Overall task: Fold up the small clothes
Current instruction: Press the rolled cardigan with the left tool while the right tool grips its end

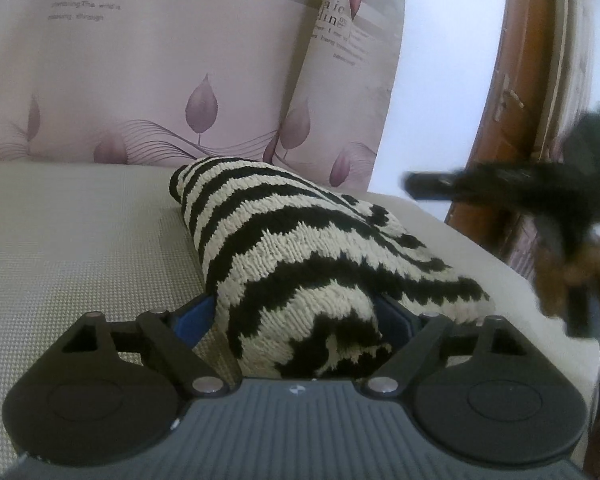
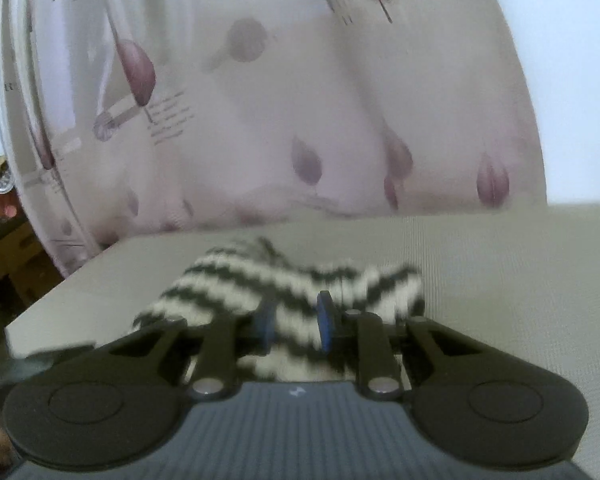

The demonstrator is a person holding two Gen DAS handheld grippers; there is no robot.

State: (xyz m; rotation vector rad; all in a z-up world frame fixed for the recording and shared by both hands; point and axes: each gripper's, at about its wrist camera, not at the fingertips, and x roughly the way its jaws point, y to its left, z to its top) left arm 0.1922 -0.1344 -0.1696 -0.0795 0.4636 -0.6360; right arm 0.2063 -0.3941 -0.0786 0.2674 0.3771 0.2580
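A black-and-cream striped knit garment (image 1: 284, 248) lies bunched on the beige woven seat (image 1: 68, 240). My left gripper (image 1: 300, 316) stands wide open around its near end. The bundle fills the gap between the blue pads (image 1: 194, 320), and a strip of seat shows beside the left pad. In the blurred right wrist view, my right gripper (image 2: 295, 326) is shut on a fold of the same striped knit (image 2: 228, 280), with the pads (image 2: 324, 324) close together. A dark blurred shape (image 1: 500, 188) at the right of the left wrist view looks like the other gripper, just off the garment's far corner.
Lilac leaf-print cushions (image 1: 140, 80) stand upright behind the seat, also as cushions (image 2: 340, 100) in the right wrist view. A wooden door frame (image 1: 512, 80) rises at the right. The seat's edge (image 2: 52, 292) drops off at the left, with wooden furniture (image 2: 4, 248) beyond.
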